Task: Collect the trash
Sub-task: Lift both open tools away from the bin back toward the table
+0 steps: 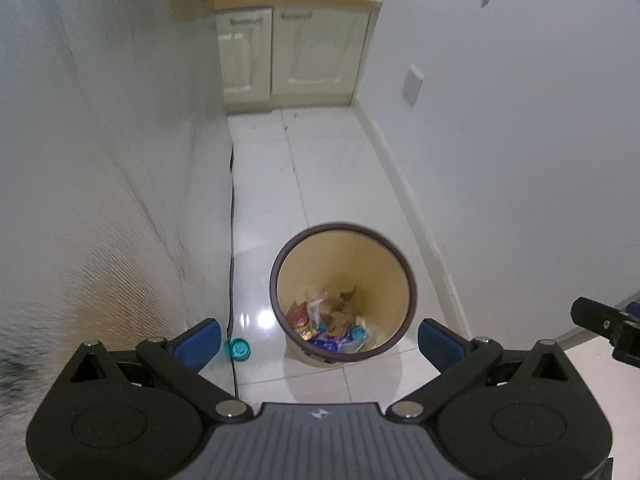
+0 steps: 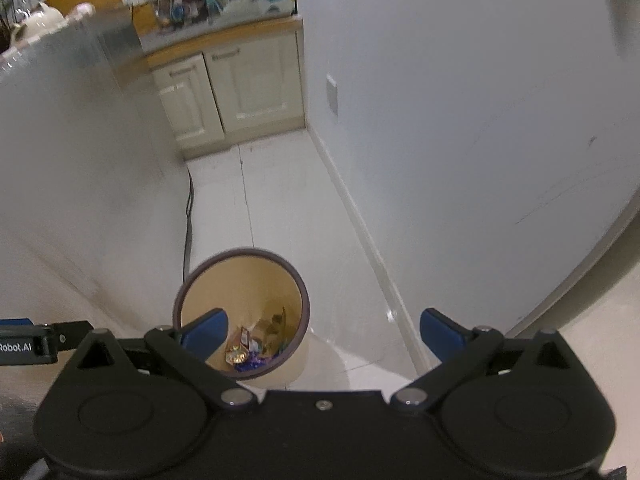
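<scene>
A round bin with a dark rim and cream inside stands on the white tiled floor. Several crumpled wrappers lie at its bottom. My left gripper hangs above and just in front of the bin, open, with nothing between its blue pads. In the right wrist view the same bin sits below and left of centre, wrappers inside. My right gripper is open and empty too, held above the bin's right side. A small teal cap lies on the floor left of the bin.
A narrow corridor runs between a white appliance side at left and a white wall at right. Cream cabinet doors close the far end. A black cable trails down the floor by the appliance. A wall socket sits at right.
</scene>
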A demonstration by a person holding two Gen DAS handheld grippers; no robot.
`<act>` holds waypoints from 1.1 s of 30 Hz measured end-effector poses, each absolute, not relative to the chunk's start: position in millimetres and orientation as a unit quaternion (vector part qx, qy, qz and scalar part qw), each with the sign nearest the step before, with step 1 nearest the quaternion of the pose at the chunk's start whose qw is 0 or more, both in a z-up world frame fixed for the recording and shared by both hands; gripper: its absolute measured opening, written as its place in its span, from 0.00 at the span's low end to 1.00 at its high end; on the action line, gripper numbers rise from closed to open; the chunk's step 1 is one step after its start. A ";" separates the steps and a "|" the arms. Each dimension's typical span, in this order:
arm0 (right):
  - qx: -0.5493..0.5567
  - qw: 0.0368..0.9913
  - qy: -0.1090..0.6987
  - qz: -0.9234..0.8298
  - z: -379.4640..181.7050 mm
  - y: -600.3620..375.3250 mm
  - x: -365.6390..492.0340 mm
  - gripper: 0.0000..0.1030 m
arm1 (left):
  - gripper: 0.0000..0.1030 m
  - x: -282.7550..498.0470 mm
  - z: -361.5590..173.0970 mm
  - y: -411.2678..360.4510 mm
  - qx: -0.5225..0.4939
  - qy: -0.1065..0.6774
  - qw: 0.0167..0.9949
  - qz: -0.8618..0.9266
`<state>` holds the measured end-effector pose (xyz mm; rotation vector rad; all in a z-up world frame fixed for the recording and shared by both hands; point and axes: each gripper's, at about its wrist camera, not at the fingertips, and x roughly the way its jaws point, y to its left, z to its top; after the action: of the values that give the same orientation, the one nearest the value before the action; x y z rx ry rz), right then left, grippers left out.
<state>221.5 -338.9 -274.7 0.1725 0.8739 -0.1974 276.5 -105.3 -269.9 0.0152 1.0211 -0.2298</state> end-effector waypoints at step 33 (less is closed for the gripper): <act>0.065 0.974 0.212 -0.050 -58.0 -271.6 119.1 1.00 | 1.00 152.5 -41.9 -36.9 -0.013 0.276 0.954 -0.117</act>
<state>119.1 -271.6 -58.0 0.1320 0.4280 -0.1007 152.5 -36.9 -41.9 -0.0265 0.5598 -0.2386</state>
